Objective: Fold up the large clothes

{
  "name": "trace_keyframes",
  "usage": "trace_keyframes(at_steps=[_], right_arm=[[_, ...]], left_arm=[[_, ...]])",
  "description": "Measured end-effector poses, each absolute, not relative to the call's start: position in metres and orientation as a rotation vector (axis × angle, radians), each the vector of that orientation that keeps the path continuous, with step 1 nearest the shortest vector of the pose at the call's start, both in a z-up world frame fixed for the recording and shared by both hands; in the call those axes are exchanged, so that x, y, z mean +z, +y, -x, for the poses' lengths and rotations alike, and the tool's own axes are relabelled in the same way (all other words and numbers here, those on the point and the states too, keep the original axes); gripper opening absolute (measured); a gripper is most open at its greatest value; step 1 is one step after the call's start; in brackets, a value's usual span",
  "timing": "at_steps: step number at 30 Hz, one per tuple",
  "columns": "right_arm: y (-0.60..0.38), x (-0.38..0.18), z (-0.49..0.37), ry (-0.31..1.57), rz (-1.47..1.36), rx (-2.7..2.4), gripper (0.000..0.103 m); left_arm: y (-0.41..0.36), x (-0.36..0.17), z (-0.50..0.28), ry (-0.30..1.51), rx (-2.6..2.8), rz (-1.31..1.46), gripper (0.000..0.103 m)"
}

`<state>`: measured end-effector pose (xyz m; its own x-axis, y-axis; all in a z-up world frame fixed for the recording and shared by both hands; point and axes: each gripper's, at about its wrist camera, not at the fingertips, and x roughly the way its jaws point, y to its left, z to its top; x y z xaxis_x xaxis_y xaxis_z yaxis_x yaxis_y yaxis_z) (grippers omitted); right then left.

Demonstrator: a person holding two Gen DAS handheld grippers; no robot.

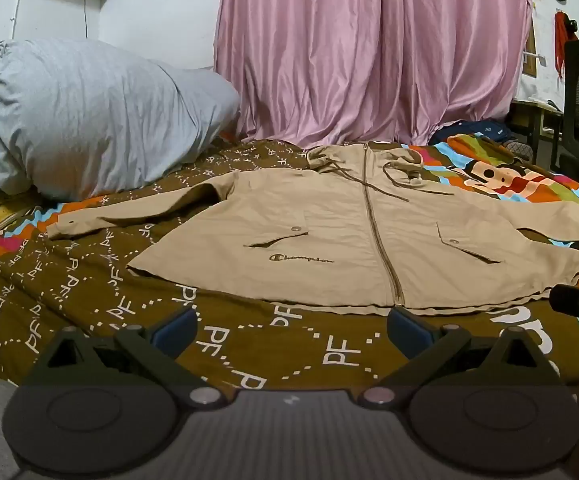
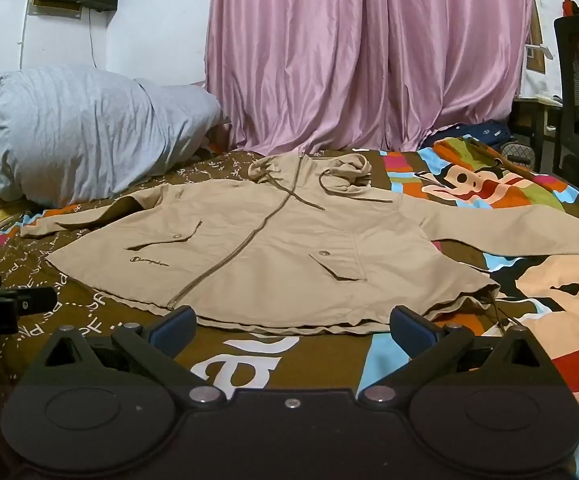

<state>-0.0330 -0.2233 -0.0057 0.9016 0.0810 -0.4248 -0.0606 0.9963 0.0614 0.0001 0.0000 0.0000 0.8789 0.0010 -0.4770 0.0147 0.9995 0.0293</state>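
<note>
While the fold is not yet begun: both grippers hang short of the hem.
Jacket (image 1: pixel 353 236): tan, zipped, lies flat and face up on the bed (image 1: pixel 89 304), sleeves spread out to both sides.
Left gripper (image 1: pixel 291 326): jaws apart, empty, near the hem by the zipper end.
Right gripper (image 2: pixel 292 325): jaws apart, empty, just short of the hem.
Step in hand: approach, by judgement.
Next move: likely calls for each gripper to pinch a sleeve or side edge, then carry it across the zipper line.

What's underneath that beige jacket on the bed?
The jacket lies flat, zipped, on a brown lettered bedspread with a colourful cartoon print. The part of the spread directly beneath it is covered, as is the jacket's back.
</note>
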Motion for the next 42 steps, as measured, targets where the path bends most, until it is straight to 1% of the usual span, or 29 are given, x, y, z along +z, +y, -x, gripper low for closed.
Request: trace_keyframes(at_steps=[42], right_arm=[[-0.2208,-0.0059,0.0325,0.447,-0.059,0.073,0.102]], left_arm=[[-0.0001,-0.0002,-0.0002,0.503,-0.006,-0.034,0.103]])
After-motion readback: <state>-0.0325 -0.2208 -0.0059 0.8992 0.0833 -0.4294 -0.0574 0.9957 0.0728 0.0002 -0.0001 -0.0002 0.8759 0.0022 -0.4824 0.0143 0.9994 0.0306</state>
